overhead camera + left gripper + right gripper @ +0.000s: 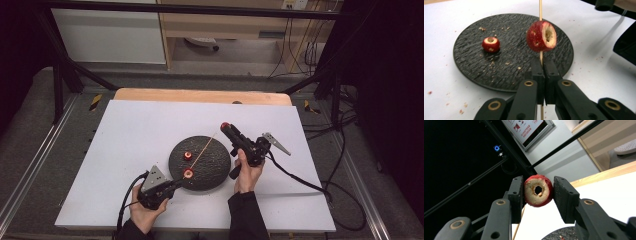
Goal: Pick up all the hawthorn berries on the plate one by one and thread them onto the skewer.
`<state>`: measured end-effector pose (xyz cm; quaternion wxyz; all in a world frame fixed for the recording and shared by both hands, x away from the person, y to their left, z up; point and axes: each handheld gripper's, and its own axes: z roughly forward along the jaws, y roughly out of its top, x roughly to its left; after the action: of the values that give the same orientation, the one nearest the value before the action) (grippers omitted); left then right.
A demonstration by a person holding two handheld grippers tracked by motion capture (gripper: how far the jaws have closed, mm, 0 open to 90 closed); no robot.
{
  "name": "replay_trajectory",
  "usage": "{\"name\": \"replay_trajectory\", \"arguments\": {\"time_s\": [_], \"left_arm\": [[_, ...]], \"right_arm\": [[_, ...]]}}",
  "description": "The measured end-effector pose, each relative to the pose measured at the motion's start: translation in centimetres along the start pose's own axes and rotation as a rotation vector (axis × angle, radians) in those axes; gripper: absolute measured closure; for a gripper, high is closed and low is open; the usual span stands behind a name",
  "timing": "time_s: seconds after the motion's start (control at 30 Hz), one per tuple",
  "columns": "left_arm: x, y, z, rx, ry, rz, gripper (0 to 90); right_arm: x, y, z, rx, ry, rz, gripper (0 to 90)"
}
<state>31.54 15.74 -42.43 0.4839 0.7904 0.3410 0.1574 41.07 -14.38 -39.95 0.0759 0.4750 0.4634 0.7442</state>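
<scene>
A black round plate [212, 165] [471, 62] lies mid-table. My left gripper [175, 185] [541, 63] is shut on a thin wooden skewer [205, 147] [540, 10] that slants up over the plate. A cored red fruit piece [188, 173] [540, 36] is threaded on the skewer just beyond the jaws. A smaller cored piece [188, 155] [490, 44] rests on the plate. My right gripper [226, 128] [538, 192] is held off the plate's far right, past the skewer's tip, and is shut on a third cored red piece [225, 125] [538, 190], whose hole faces the camera.
A white sheet [135, 130] covers the table, with a wooden edge [200, 95] at the back. Red and tan crumbs [461, 110] dot the sheet and plate. Black frame bars [60, 75] stand at the back corners, and cables [330, 190] trail at the right.
</scene>
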Motion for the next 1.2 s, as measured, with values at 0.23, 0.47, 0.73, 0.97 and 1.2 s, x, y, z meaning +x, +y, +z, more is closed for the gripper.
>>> {"name": "replay_trajectory", "arguments": {"time_s": [0.23,0.47,0.73,0.97,1.2], "left_arm": [[-0.6,0.4,0.5,-0.002,-0.013,0.001,88.3],[-0.9,0.6,0.8,-0.007,-0.019,-0.001,88.3],[-1.0,0.8,1.0,-0.014,-0.020,-0.007,88.3],[-1.4,1.1,1.5,-0.028,-0.014,-0.024,88.3],[-1.7,1.6,1.8,-0.053,-0.002,-0.041,88.4]], "right_arm": [[-0.1,0.1,0.2,-0.044,0.008,0.008,61.6],[0.0,-0.2,0.2,-0.064,0.016,0.011,61.6],[0.0,-0.3,0.1,-0.066,0.029,0.010,61.6],[0.1,-0.6,0.1,-0.064,0.038,0.017,61.6],[0.2,-0.7,-0.1,-0.056,0.049,0.024,61.6]]}}
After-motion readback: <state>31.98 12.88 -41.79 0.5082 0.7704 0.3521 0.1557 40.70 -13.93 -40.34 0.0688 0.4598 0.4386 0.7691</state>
